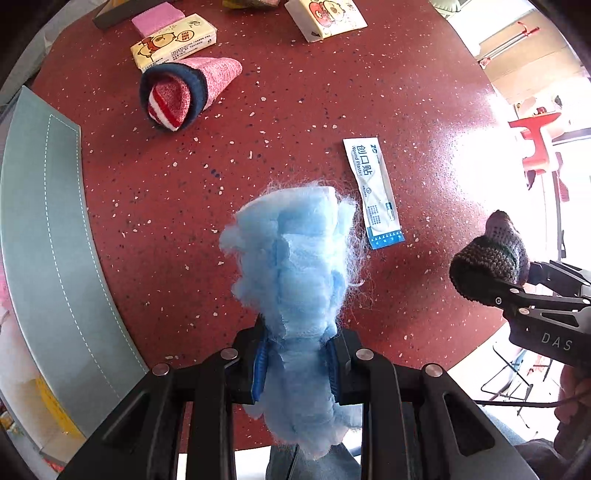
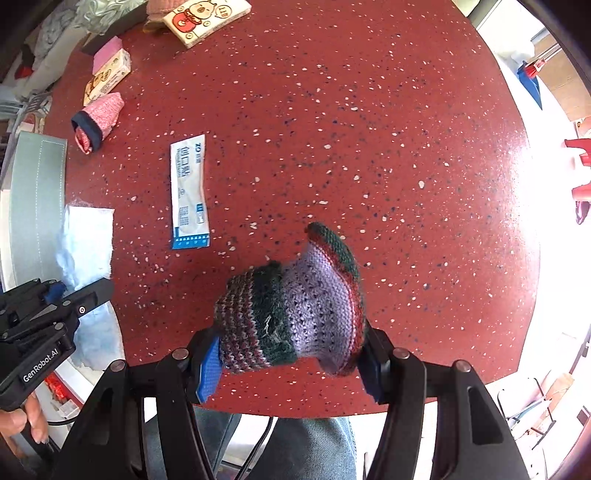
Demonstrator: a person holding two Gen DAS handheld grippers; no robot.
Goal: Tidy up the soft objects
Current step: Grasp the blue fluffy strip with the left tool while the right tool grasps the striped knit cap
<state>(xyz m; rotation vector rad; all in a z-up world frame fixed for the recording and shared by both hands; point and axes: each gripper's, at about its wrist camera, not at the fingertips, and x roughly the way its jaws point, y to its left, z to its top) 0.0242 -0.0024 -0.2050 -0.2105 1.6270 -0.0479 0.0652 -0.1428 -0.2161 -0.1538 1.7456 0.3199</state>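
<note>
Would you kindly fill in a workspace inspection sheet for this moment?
Surface: red speckled table, round-edged.
Job's things: blue fluffy wad in the left gripper; striped knit sock in the right gripper; rolled pink sock lying free.
Clutter: wound plaster sachet, tissue packs, pink sponge.
Grippers: both fingers shut on their items.
Cables: black cable below the right gripper.
Surroundings: grey-green stitched mat, red furniture.

— What does everything sit on?
— A round red speckled table (image 2: 369, 129), with a grey-green stitched mat (image 1: 44, 229) at its left edge.
— And beyond it?
— Strong glare at the right, and a red chair (image 1: 535, 136) there.
</note>
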